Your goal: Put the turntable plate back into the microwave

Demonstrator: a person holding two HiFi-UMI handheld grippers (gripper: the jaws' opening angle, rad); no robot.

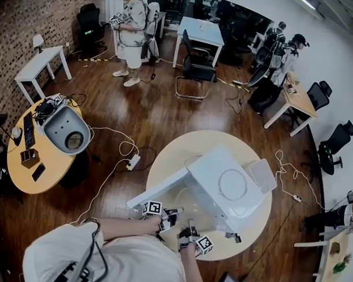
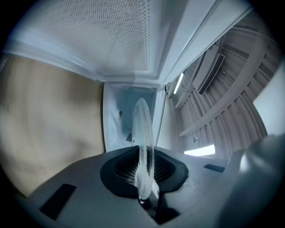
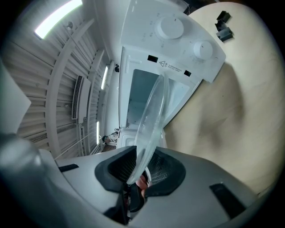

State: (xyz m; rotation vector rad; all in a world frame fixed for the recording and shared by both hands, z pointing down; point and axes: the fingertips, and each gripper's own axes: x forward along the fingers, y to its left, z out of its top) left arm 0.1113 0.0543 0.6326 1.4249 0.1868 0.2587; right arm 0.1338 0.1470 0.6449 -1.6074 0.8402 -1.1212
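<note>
Turntable plate: clear glass, seen edge-on between both pairs of jaws, held over the near edge of the round table, just in front of the microwave's open mouth. Your left gripper is clamped narrowly on the plate's rim. Your right gripper pinches the same plate, its pads closed on the glass. Beyond the plate, the white door stands swung open to your left. The control panel carries two knobs.
</note>
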